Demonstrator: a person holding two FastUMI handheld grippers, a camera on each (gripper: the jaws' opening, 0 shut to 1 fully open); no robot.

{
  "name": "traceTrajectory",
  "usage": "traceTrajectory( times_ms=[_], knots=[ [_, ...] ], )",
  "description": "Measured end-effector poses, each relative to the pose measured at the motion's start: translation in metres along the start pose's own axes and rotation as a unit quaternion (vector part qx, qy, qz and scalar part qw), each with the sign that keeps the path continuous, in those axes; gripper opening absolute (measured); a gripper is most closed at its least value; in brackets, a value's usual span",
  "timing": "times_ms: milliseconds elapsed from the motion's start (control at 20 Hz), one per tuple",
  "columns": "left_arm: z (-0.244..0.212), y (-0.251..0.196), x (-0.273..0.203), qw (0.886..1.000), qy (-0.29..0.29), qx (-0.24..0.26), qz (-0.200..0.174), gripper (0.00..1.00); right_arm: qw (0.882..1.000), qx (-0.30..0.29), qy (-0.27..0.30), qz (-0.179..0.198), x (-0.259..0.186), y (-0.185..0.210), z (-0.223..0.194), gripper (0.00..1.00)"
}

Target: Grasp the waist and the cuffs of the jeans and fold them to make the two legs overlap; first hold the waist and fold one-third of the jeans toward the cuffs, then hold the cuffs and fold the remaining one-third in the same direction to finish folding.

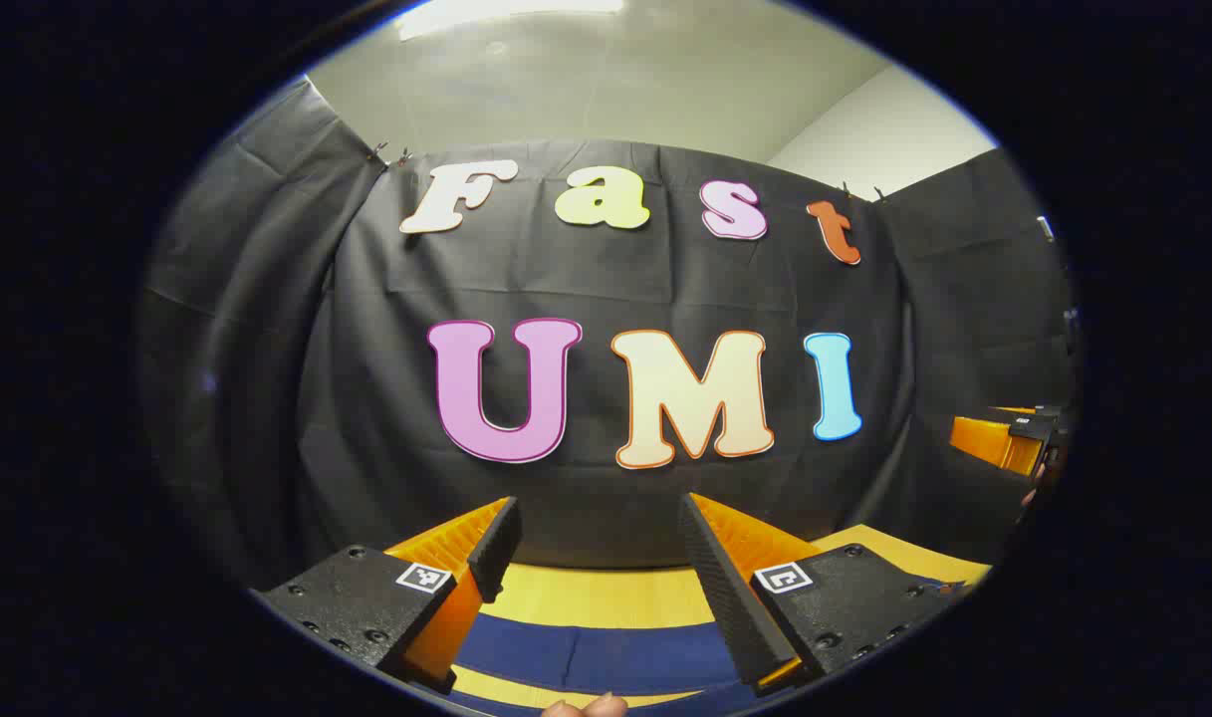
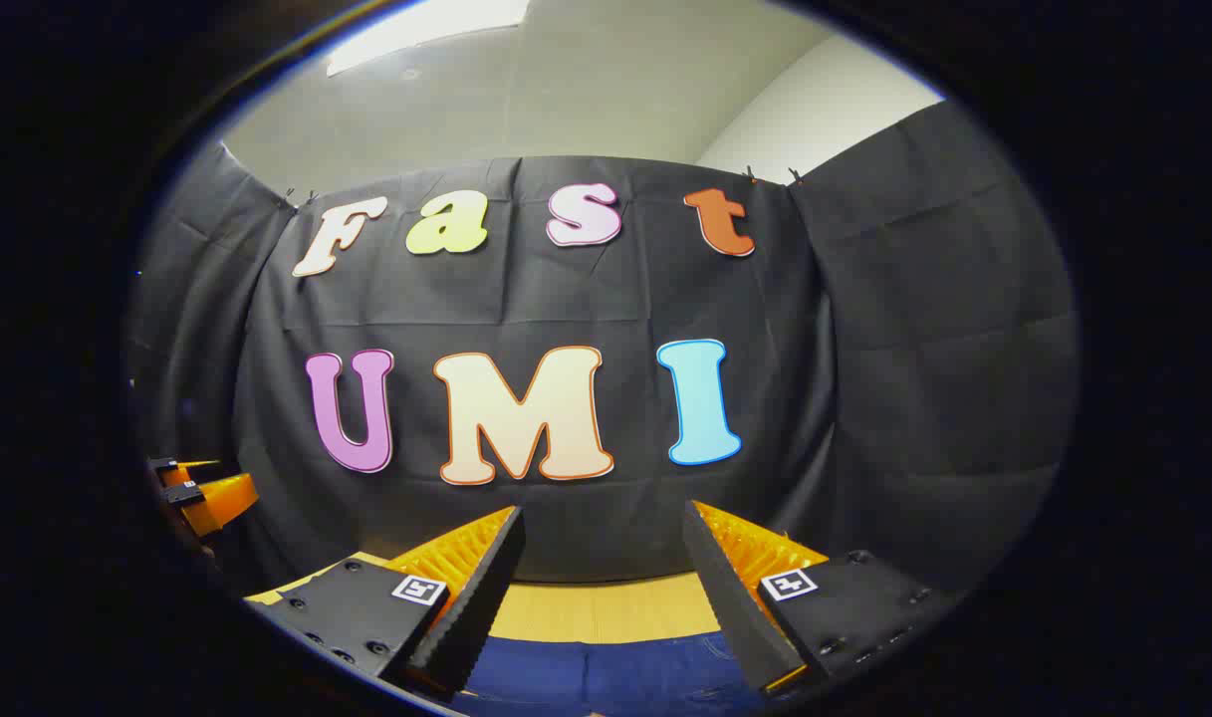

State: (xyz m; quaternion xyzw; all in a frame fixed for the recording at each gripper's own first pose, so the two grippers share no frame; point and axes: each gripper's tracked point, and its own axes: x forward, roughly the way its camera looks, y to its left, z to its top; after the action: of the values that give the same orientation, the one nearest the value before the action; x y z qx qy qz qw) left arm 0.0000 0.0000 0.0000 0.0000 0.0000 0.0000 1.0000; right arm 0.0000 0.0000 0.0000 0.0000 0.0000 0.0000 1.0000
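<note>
Grippers, left and right (both agape), above jeans.

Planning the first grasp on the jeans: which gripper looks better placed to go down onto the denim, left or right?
Right, marginally. The jeans span the whole gap under the open right gripper. Under the open left gripper they form a band with bare table beyond. Both hover; waist and cuffs cannot be told.

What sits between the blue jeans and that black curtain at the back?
In the left gripper view, a bare strip of yellow table runs between the jeans and the black curtain. The right gripper view shows the same.
</note>
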Motion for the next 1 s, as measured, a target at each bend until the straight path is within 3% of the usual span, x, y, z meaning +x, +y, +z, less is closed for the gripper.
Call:
traceTrajectory(
  times_ms=[200,400,550,700,800,900,1000],
  knots=[
    [-0.021,0.008,-0.008,0.999,0.028,0.017,0.006,0.94,1.0,-0.007,0.004,0.006,0.008,-0.009,-0.005,0.98],
    [-0.046,0.05,-0.028,0.993,0.066,0.092,0.032,1.0,1.0,-0.009,0.019,0.011,0.014,-0.014,-0.019,0.99],
    [-0.075,0.08,-0.055,0.98,0.114,0.16,0.027,0.96,0.999,-0.011,0.033,0.016,0.02,-0.011,-0.034,0.97],
    [-0.114,0.099,-0.081,0.955,0.183,0.233,-0.003,1.0,0.998,-0.025,0.036,0.034,0.023,0.0,-0.041,0.98],
    [-0.141,0.11,-0.1,0.932,0.23,0.279,-0.031,0.95,0.998,-0.042,0.032,0.042,0.026,0.005,-0.043,0.99],
    [-0.178,0.12,-0.124,0.898,0.281,0.333,-0.063,0.95,0.997,-0.051,0.035,0.045,0.029,0.008,-0.051,0.98],
    [-0.222,0.133,-0.152,0.855,0.339,0.381,-0.094,0.95,0.996,-0.045,0.051,0.051,0.033,0.012,-0.064,0.99]
  ],
)
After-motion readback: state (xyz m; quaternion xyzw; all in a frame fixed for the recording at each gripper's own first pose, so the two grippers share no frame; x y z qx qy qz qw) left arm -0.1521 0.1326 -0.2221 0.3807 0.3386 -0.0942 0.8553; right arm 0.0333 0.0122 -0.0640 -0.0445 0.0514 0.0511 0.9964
